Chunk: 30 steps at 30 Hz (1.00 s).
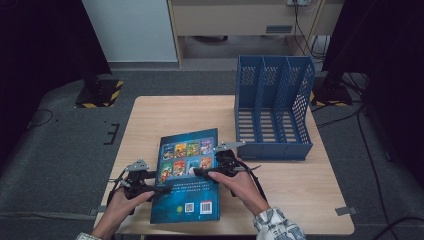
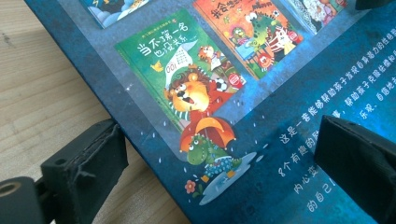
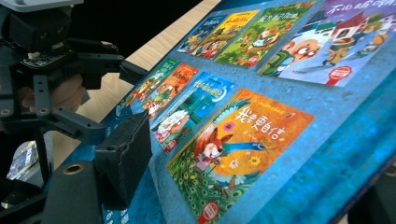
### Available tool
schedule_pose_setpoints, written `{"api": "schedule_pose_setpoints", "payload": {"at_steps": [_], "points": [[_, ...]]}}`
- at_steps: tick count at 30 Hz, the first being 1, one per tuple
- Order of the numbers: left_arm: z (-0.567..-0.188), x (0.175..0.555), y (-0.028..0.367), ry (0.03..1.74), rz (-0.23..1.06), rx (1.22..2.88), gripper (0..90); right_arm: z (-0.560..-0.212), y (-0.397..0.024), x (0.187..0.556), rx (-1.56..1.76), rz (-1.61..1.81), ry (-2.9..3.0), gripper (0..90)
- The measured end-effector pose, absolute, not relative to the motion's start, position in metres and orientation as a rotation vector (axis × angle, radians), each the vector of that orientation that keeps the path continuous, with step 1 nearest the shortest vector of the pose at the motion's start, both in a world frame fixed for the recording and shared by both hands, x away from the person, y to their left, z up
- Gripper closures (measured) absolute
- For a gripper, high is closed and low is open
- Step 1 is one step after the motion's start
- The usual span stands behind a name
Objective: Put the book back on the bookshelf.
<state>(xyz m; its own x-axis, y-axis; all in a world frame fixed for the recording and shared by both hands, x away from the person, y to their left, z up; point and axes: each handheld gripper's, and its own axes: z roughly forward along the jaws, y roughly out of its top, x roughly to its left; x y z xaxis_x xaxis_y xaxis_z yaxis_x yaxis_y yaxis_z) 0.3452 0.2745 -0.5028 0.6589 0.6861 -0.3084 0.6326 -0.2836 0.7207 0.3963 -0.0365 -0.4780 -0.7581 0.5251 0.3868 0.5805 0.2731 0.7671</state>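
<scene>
Wooden table (image 1: pixel 300 185), Chinese-titled book (image 1: pixel 187 175)

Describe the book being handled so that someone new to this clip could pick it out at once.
On the wooden table, look at the near edge, left of the blue file rack. The book lies flat between the two hand-held tools. It is dark blue with a grid of small colourful cover pictures and codes at its bottom.

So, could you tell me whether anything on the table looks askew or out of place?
The large blue picture book lies slightly askew, back cover up, and its near edge juts past the edge of the light wooden table. The blue perforated plastic file rack stands upright. Nothing looks damaged.
</scene>
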Motion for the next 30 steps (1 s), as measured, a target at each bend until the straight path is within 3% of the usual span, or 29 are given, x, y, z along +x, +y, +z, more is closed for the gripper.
{"api": "schedule_pose_setpoints", "payload": {"at_steps": [11, 30], "points": [[-0.495, 0.343, 0.274, 1.003, 0.126, 1.983, 3.2, -0.466, -0.039, 0.398, -1.055, -1.563, -2.44, 37.8], [-0.477, 0.347, 0.277, 0.976, 0.212, 1.928, 9.1, -0.444, -0.036, 0.404, -1.011, -1.621, -2.432, 45.9]]}}
